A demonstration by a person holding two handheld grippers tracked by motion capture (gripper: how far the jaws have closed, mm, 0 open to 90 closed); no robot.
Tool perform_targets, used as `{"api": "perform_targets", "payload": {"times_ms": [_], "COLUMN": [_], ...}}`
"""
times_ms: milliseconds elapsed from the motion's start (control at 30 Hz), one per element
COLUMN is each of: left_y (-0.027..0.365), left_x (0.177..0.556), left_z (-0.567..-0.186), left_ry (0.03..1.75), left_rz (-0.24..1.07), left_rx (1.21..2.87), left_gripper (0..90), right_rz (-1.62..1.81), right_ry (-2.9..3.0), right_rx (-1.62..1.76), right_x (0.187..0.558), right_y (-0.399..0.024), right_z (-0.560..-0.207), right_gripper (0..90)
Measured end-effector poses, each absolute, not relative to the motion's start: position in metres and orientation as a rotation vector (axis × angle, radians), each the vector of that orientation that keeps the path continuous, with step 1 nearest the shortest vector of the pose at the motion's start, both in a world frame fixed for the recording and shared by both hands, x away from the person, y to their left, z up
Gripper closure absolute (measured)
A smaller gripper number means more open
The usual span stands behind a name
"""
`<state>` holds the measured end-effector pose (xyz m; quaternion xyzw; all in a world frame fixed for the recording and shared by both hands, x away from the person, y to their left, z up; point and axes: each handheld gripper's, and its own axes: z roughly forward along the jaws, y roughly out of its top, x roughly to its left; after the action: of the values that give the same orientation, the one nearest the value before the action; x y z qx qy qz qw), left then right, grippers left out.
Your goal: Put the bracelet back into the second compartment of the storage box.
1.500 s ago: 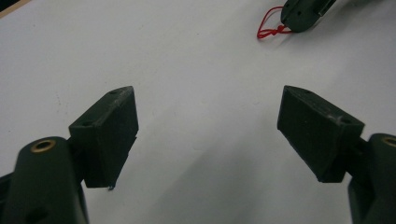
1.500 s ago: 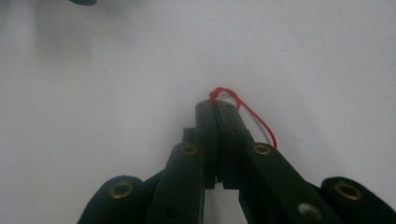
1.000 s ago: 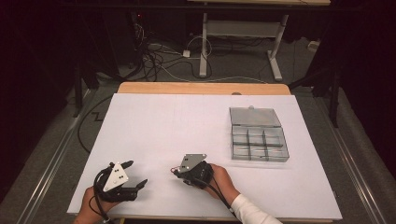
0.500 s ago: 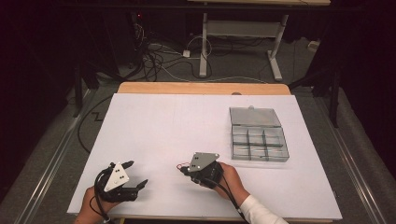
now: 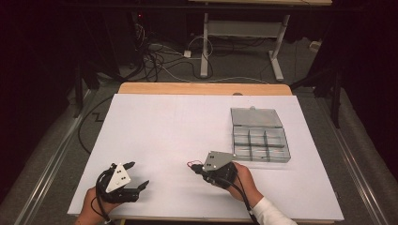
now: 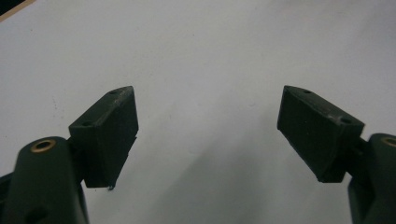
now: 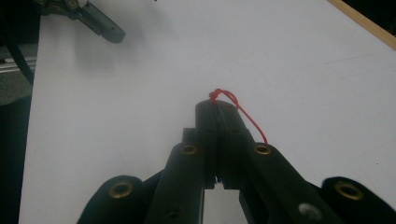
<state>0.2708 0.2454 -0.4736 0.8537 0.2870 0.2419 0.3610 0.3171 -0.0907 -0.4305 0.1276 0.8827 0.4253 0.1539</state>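
Pickup done, placement outstanding: the right hand-held gripper point(image 7: 217, 109) is clamped on a thin red knotted thread loop point(image 7: 233, 105) above the white worktop point(image 5: 178, 126), the clear plastic compartment box point(image 5: 259, 135) at two o'clock, the left hand-held gripper point(image 5: 136, 176) wide and empty.

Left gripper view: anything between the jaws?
No. The left gripper has its jaws wide apart, with bare white table between them.

Right gripper point(image 5: 193, 167) nearer the box point(image 5: 259, 136)
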Motion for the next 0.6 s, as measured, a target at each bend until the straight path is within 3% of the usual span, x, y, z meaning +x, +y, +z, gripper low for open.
{"api": "perform_targets", "payload": {"times_ms": [600], "left_y": [0.248], "left_x": [0.27], "left_z": [-0.472], "left_ry": [0.71], "left_rz": [0.644], "left_rx": [2.205], "left_gripper": [19.4], "right_rz": [1.207], "right_ry": [2.459], "right_rx": [0.431], "right_x": [0.321], "right_y": [-0.134], "right_z": [-0.414], "right_gripper": [89.6]}}
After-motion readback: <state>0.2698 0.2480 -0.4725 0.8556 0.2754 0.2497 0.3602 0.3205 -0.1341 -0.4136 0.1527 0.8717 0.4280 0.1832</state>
